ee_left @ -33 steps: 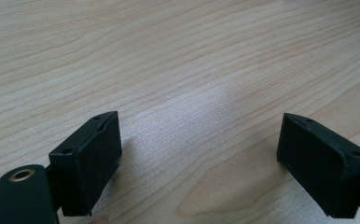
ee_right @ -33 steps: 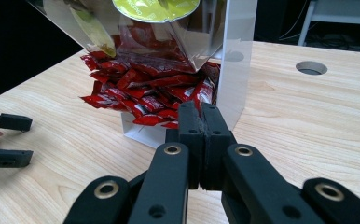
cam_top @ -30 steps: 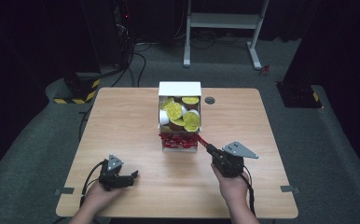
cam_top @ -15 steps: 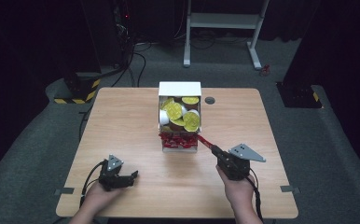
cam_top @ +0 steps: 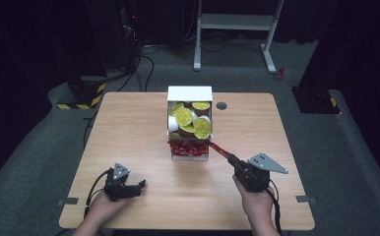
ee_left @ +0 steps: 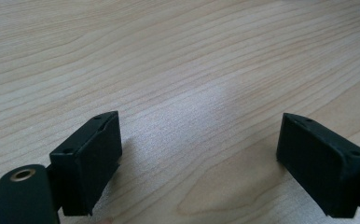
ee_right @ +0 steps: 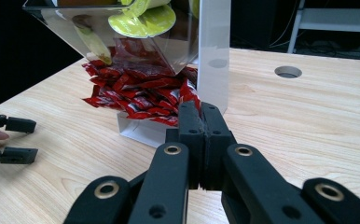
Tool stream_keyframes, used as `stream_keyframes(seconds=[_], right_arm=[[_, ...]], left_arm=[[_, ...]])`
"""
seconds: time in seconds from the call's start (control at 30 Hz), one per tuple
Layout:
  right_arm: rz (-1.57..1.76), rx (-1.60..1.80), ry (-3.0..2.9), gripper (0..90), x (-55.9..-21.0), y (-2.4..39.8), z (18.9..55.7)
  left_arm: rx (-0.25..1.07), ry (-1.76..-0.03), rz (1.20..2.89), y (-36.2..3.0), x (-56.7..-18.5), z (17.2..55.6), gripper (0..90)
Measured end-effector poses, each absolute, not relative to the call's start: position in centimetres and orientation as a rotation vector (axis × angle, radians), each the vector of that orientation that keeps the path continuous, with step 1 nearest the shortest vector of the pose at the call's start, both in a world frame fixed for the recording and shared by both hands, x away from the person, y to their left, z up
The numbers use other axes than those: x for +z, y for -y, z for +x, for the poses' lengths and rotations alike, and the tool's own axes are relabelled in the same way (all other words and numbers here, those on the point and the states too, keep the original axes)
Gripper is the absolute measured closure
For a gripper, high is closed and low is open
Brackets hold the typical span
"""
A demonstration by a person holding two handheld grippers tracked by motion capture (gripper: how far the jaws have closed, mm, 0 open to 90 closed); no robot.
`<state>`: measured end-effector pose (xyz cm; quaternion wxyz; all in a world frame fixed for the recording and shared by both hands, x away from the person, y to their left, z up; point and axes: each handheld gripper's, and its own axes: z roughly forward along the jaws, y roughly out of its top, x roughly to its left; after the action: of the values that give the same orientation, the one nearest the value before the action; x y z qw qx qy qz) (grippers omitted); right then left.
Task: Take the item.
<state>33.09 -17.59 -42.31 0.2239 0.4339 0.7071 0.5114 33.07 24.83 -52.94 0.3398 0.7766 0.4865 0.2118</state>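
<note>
A white dispenser box (cam_top: 189, 93) stands mid-table. Its upper bin holds yellow-lidded cups (cam_top: 184, 117) and its lower tray holds a pile of red packets (cam_top: 188, 147). My right gripper (cam_top: 230, 158) is to the near right of the box, shut on one red packet (cam_top: 218, 148) that stretches from the tray to the jaws. In the right gripper view the jaws (ee_right: 199, 112) are pressed together, with the red packet (ee_right: 190, 95) just past their tips. My left gripper (cam_top: 141, 187) rests open on the table at the near left, nothing between its jaws (ee_left: 199, 154).
The wooden table (cam_top: 129, 128) has a round cable hole (cam_top: 221, 105) to the right of the box. A white metal frame (cam_top: 237, 22) stands on the dark floor behind the table. The left gripper (ee_right: 22, 140) lies far left in the right gripper view.
My right gripper has drawn slightly back toward the near right edge, with the red packet held. The left gripper has stayed put.
</note>
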Motion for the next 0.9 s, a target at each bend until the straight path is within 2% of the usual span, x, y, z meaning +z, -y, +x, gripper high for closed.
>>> stream_keyframes(seconds=[0.9], right_arm=[[1.187,1.381,-1.897,89.6,-41.6,19.0,33.0]], left_arm=[[0.559,-1.262,2.028,-24.8,-52.9,33.1,14.3]])
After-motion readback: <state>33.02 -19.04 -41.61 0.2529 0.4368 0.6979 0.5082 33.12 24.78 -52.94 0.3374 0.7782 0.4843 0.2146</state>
